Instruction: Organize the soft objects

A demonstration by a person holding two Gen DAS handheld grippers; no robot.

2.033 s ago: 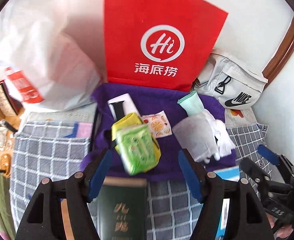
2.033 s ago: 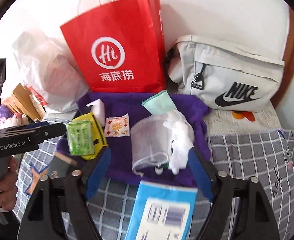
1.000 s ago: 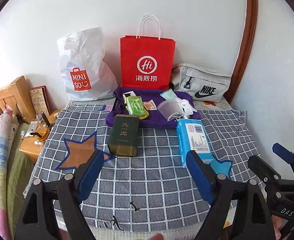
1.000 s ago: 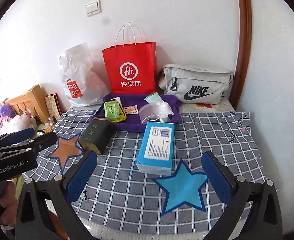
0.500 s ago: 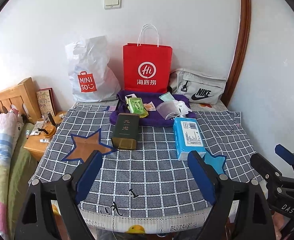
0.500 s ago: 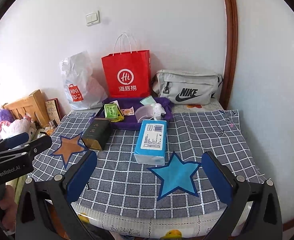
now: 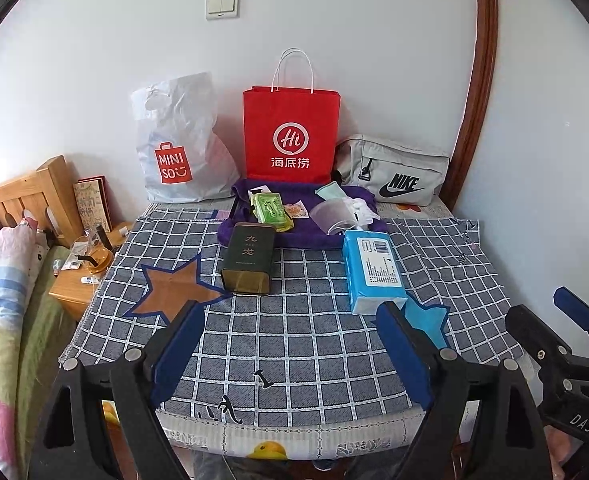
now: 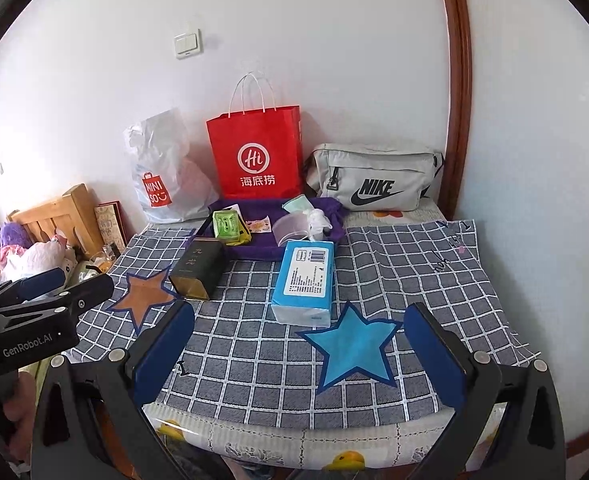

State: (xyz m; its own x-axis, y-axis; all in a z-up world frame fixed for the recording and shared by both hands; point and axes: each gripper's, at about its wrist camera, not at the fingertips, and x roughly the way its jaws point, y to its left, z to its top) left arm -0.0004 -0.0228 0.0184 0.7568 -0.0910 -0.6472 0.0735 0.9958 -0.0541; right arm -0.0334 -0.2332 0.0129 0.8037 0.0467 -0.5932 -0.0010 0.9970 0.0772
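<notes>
Checked-cloth worktop (image 7: 294,340) against a white wall. Blue tissue pack (image 7: 372,270) is seen lying flat just before the purple towel (image 7: 306,236); judged light, squashy, best pinched across its long sides. Left tongs (image 7: 290,344) and right tongs (image 8: 298,344) are spread, empty.

A table (image 7: 434,264) bears checked cloth (image 7: 306,344), tin (image 7: 248,258), tissue pack (image 7: 372,270).

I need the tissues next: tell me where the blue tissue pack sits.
In both wrist views the blue tissue pack lies flat on the checked cloth, between the purple cloth behind it and the blue star in front, right of the dark green tin.
</notes>
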